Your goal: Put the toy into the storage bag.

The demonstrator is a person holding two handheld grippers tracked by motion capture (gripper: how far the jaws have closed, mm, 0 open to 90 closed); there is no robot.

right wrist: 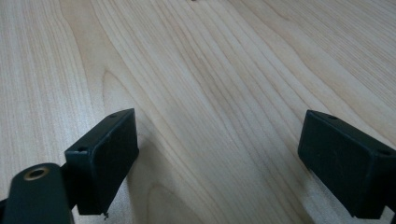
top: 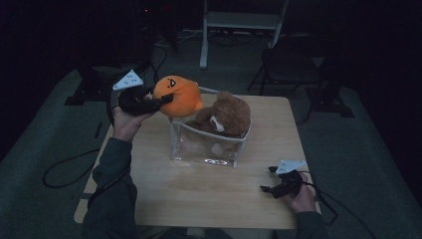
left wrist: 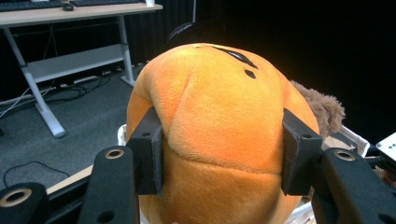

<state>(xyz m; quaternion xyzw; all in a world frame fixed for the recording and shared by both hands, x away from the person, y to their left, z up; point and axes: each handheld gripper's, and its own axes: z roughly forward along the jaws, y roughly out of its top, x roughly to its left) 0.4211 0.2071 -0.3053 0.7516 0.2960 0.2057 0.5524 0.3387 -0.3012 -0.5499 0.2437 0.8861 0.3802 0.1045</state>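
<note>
An orange plush toy [left wrist: 219, 135] is clamped between the two black jaws of the left gripper [left wrist: 222, 151], whose pads press into its sides. A brown plush toy [left wrist: 322, 109] peeks out behind it at right. Beyond, a dim carpeted floor [left wrist: 84, 126] and a desk [left wrist: 70, 9] with white legs.

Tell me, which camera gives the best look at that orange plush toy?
The left gripper view: the orange plush toy looms close, squeezed between the left hand-held gripper jaws. The high view shows it small above the clear bag; the right gripper view faces the wooden table.
</note>
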